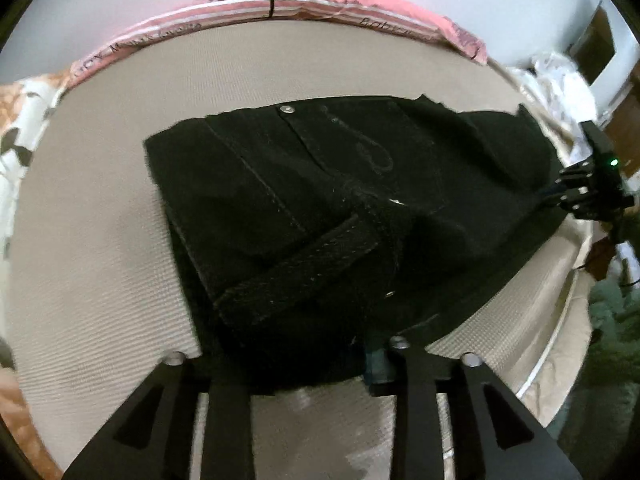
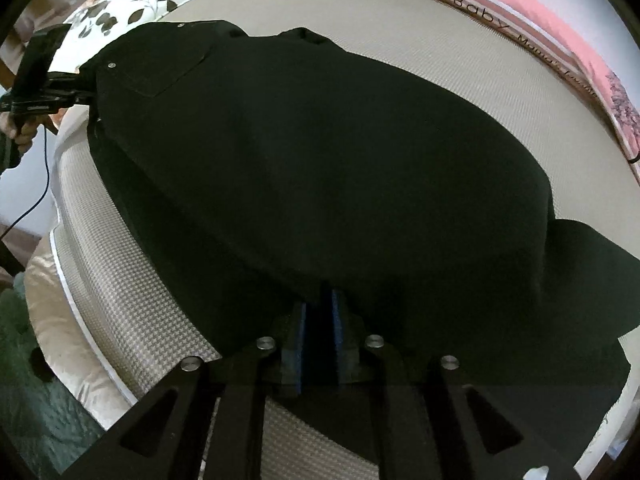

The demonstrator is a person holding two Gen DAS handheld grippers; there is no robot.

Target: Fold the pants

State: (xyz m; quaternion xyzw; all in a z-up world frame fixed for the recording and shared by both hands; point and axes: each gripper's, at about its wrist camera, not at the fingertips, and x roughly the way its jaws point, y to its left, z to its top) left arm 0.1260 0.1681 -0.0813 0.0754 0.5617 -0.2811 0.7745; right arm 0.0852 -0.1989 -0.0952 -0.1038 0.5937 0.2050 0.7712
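**Ana:** While the black pants (image 1: 320, 208) lie spread across the beige mattress (image 1: 92, 240), what do you make out at the left?

**Ben:** In the left wrist view, a floral cover (image 1: 16, 128) sits at the far left edge, and a pink striped sheet (image 1: 280, 4) runs along the mattress's far side. The waistband end of the pants is nearest the camera, with a metal button (image 1: 287, 109) showing farther back.

**Ana:** And the left tool (image 1: 304, 376)?

**Ben:** Its fingers are wide apart, and the near edge of the pants lies between them. One blue-padded finger (image 1: 376, 368) shows beside the cloth; the other is lost in the dark fabric, so I cannot tell whether it grips anything.

**Ana:** Further right?

**Ben:** The right tool (image 1: 592, 184) appears at the pants' far right end, a green light glowing on its body.

**Ana:** The right wrist view?

**Ben:** At its left, the left tool shows at the waistband corner, held by a hand (image 2: 24, 132). The pants cover most of the mattress, with a back pocket (image 2: 168, 68) visible. The right tool's blue pads (image 2: 302, 340) stand close together, pinching a fold of the pants' near edge. At the right, the trouser fabric hangs past the mattress edge.
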